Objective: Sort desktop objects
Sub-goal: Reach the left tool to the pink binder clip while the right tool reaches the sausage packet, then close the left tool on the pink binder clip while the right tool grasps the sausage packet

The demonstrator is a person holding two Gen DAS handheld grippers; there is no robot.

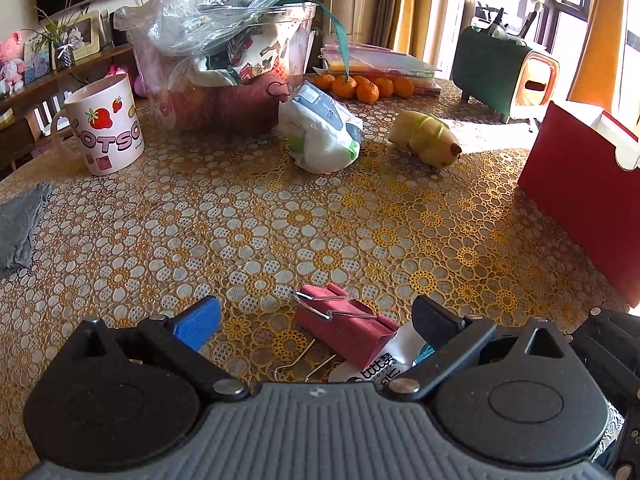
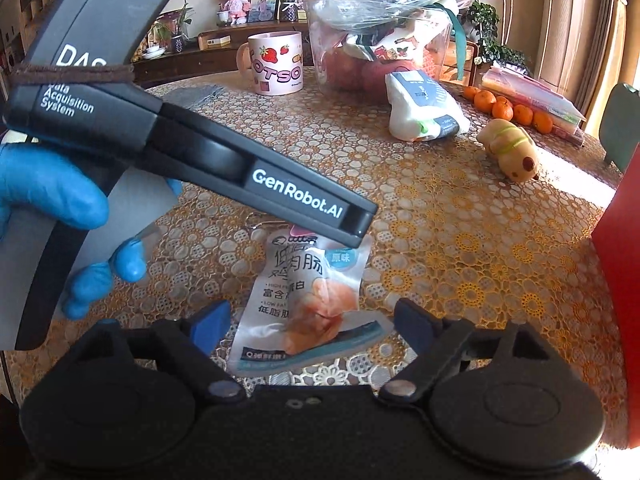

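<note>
While the white printed snack pouch (image 2: 308,300) lay lengthwise away from you, your right gripper (image 2: 312,320) tilted down, jaws wide astride it, gripping nothing.

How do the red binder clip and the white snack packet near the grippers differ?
The binder clip is dark red, folded stiff, with wire handles; the snack packet is white, printed and soft. The clip is the smaller, and its edge overlaps the packet's end. The clip lies between the left gripper's fingers, the packet between the right gripper's. Both rest on the tablecloth.
</note>
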